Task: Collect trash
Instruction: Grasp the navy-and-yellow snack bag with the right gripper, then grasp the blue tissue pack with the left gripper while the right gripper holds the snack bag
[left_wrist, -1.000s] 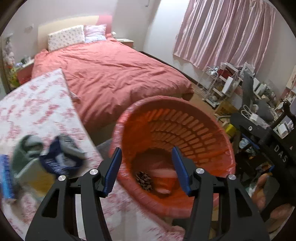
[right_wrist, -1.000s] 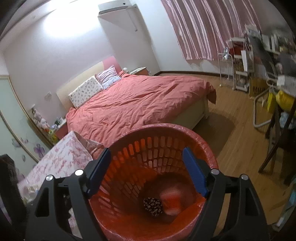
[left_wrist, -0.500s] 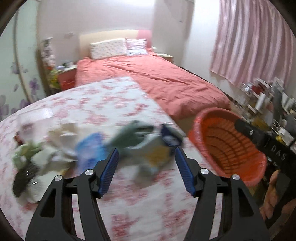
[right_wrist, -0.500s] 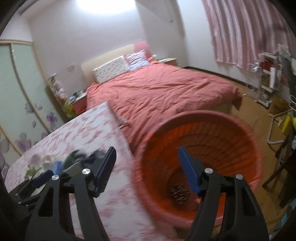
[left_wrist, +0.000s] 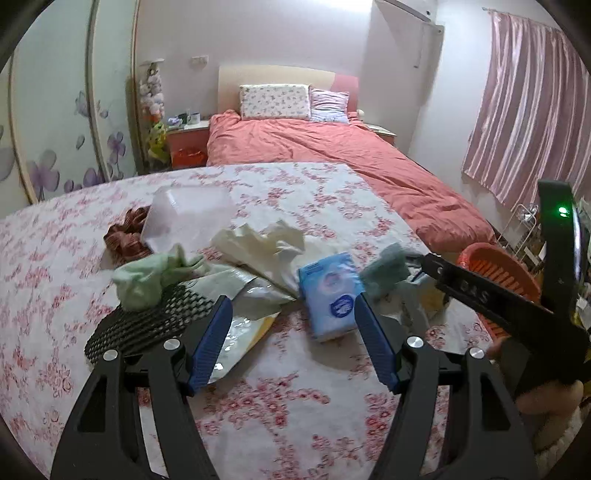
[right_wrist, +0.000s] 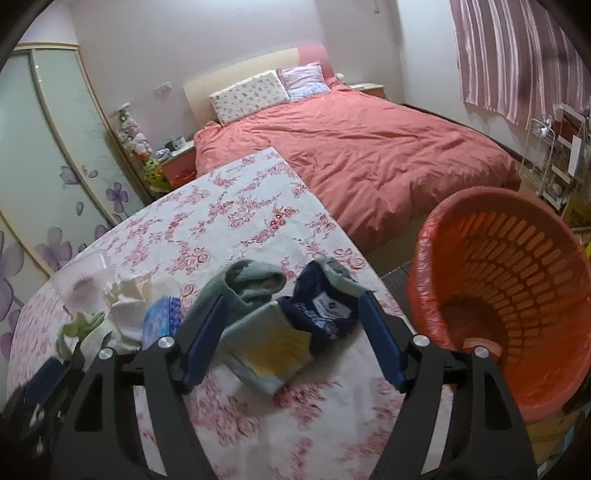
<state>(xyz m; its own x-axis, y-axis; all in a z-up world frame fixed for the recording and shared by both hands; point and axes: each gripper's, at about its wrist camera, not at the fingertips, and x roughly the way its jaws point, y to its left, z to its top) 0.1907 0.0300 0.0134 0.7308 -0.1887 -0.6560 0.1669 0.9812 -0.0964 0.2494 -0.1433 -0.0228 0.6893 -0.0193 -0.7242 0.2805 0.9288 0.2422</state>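
Your left gripper (left_wrist: 293, 332) and right gripper (right_wrist: 288, 339) both hover with jaws apart and empty over the trash (left_wrist: 327, 291) scattered on the bench (left_wrist: 288, 413); the orange basket (right_wrist: 517, 295) stands just beside the bench's edge.

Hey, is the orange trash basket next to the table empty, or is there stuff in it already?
Not empty. In the right wrist view the orange basket shows something pale reddish lying at its bottom; the right gripper's arm hides part of it, so what it is cannot be told.

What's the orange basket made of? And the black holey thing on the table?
The basket looks like hard, slightly shiny plastic: moulded slots run in rows around its wall. The black mat looks like soft rubbery mesh, matte, with a diamond grid of holes, though I can't be sure.
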